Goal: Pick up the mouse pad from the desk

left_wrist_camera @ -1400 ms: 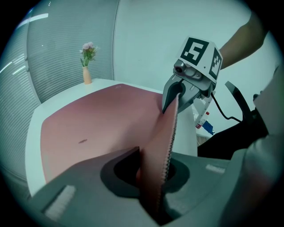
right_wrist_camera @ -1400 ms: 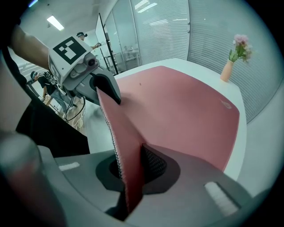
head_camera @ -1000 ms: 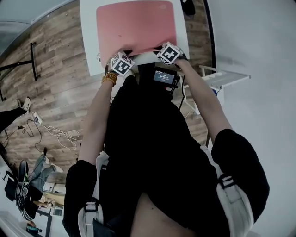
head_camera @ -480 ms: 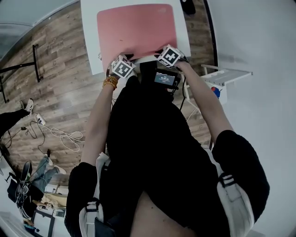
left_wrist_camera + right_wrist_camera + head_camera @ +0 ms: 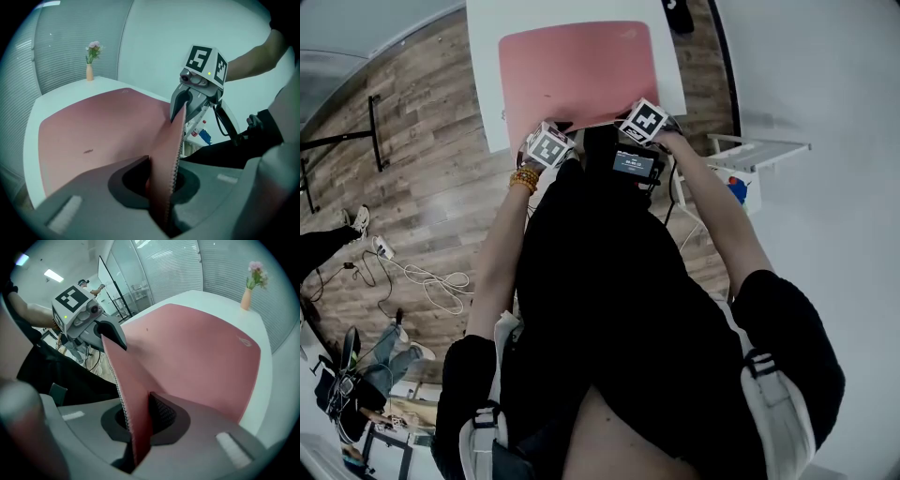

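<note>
A large pink mouse pad (image 5: 577, 70) covers most of the white desk (image 5: 483, 89). Its near edge is lifted and pinched at two spots. My left gripper (image 5: 555, 129) is shut on the near left part of that edge, and my right gripper (image 5: 625, 112) is shut on the near right part. In the left gripper view the pad (image 5: 103, 136) rises as a thin fold between my jaws (image 5: 164, 187), with the right gripper (image 5: 182, 107) clamping farther along. The right gripper view shows the pad (image 5: 197, 348) gripped the same way (image 5: 138, 423), with the left gripper (image 5: 114, 337) beyond.
A small vase with a flower (image 5: 89, 70) stands at the desk's far corner. A dark object (image 5: 680, 14) lies at the desk's far right. A white shelf unit (image 5: 755, 155) stands to the right. Cables (image 5: 431, 277) trail across the wooden floor on the left.
Both grippers have drawn back toward the person, still clamped on the pad's near edge. The pad has slid with them along the desk.
</note>
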A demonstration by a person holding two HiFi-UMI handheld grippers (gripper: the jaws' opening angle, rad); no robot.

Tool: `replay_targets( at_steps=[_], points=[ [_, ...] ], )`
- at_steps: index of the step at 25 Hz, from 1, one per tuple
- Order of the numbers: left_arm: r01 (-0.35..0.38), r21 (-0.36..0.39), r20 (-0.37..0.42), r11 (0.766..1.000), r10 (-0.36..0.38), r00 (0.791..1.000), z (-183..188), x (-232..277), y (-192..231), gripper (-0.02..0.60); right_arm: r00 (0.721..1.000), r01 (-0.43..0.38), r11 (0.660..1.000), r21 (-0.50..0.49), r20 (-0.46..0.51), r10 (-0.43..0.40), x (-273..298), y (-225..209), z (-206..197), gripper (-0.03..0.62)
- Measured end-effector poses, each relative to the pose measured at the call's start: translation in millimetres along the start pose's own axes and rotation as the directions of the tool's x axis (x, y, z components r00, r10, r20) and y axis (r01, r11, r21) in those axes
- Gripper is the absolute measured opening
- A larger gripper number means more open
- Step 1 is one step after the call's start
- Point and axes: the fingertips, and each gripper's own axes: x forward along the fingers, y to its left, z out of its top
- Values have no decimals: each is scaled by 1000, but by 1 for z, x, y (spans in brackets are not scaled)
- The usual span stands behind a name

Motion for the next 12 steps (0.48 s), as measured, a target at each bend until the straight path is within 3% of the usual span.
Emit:
replay_targets(
  at_steps=[3,8,12],
  points=[
    [1,-24,45,1000,0,999,10,-18,-3,28,1000,6,1000,-16,27,-6,-14,6,7,44],
    [58,-107,187,993,-38,982,34,-46,-7,20,994,-10,999,-43,106,15,-48,15,29,43],
    [67,-80,242,994,-46,969,43,-69,-16,20,991,5,995,-97,137,9,-72,28,40,42]
  ],
)
